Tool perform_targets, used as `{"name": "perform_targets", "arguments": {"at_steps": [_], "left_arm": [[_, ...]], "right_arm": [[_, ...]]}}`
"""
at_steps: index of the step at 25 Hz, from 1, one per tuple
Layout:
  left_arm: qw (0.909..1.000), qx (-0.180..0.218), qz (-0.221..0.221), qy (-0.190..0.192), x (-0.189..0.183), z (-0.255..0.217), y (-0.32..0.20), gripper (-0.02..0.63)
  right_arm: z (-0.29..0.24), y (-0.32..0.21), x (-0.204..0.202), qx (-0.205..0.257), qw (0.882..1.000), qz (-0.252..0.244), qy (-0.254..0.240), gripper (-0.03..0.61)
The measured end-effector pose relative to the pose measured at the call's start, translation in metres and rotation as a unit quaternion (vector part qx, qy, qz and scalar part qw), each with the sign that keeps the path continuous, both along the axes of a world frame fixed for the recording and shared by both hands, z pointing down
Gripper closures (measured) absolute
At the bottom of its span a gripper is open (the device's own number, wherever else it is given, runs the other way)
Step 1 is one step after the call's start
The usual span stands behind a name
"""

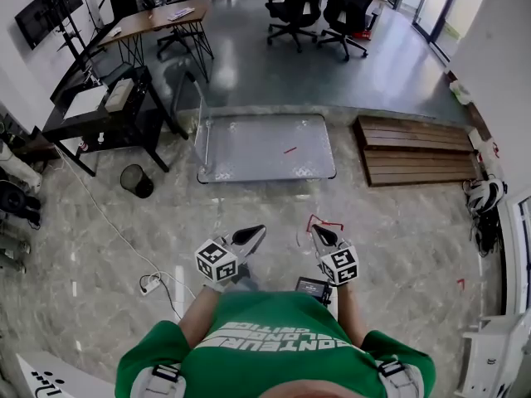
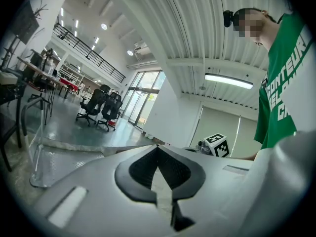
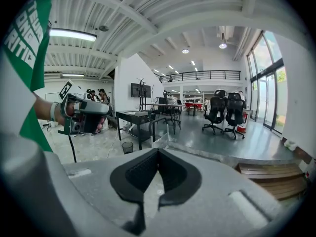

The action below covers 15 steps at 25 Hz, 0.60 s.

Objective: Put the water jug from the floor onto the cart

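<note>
- At far left, by the desk [image 1: 99, 114] and the bin [image 1: 137, 181], does a jug stand on the floor?
- None shows there. The jug appears in no view, so its place cannot be told. The cart [image 1: 249, 143] lies straight ahead of the person, far of both grippers.
- And the grippers?
- The left gripper [image 1: 259, 231] is clenched on nothing, held near the person's chest. The right gripper [image 1: 318, 232], just beside it, is likewise pinched tight and empty.
- So what is the step in hand?
- Probably finding the jug. The person should look round first, perhaps right past the planks [image 1: 419, 152], and spread both jaws before reaching down. One gripper could take the handle or neck and the other brace the body, since a full jug is likely heavy and may slip. It should then be lifted level and set mid-deck, away from the cart's edges.
</note>
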<state>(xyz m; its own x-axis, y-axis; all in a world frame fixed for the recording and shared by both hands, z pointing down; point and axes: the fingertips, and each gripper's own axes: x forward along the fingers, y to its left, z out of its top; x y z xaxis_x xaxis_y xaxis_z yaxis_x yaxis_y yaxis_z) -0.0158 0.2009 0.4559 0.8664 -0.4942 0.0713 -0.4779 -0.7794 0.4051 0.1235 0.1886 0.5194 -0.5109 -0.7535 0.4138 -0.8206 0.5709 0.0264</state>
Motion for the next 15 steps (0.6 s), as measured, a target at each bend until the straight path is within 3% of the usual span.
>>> {"name": "perform_targets", "arguments": {"at_steps": [15], "left_arm": [[0.9999,-0.007,0.008,0.011,-0.02,-0.001,-0.032,0.6]], "right_arm": [[-0.005,-0.027,-0.017,-0.012,1.0,0.007,0.009,0.586]]}}
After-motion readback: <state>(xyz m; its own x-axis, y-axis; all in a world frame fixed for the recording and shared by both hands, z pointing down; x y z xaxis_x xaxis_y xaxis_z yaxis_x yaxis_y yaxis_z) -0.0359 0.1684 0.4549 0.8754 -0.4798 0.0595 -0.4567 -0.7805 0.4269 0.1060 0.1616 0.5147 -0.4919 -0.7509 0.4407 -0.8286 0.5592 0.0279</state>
